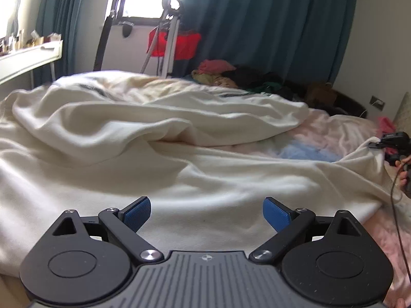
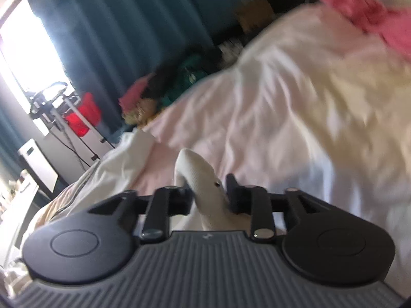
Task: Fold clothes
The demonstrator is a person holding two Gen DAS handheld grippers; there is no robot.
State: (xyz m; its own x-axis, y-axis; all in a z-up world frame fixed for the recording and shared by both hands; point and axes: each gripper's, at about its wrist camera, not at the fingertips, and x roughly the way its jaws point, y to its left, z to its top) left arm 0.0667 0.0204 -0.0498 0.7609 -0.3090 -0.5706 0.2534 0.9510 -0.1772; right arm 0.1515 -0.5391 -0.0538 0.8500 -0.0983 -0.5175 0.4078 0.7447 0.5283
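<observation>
Closest to me, my left tool [image 1: 206,215] hangs with its blue pads [image 1: 137,214] spread wide and nothing between them, just above the near part of the cream garment [image 1: 159,138]. That garment is my landmark: it lies across the bed [image 1: 341,133], bunched in thick rolls toward the far side and flatter toward me, with no clean fold line that I can make out anywhere on it. My right tool [image 2: 209,193] is at the garment's right-hand edge, and a ridge of the cream cloth stands between its fingers [image 2: 232,192], which sit close against it on both sides; I judge that a pinch on the cloth, though the blur leaves some doubt about how firm it is. Beyond the garment, by the teal curtain [image 1: 269,25], a heap of other clothes [image 1: 231,75] in pink, yellow, black and green waits unsorted. A pink item [image 2: 359,12] lies further right of the garment. So I reckon the work is at an early stage: one edge is gripped, the other side has yet to be taken up, this piece still needs spreading and folding, and the heap looks untouched.
</observation>
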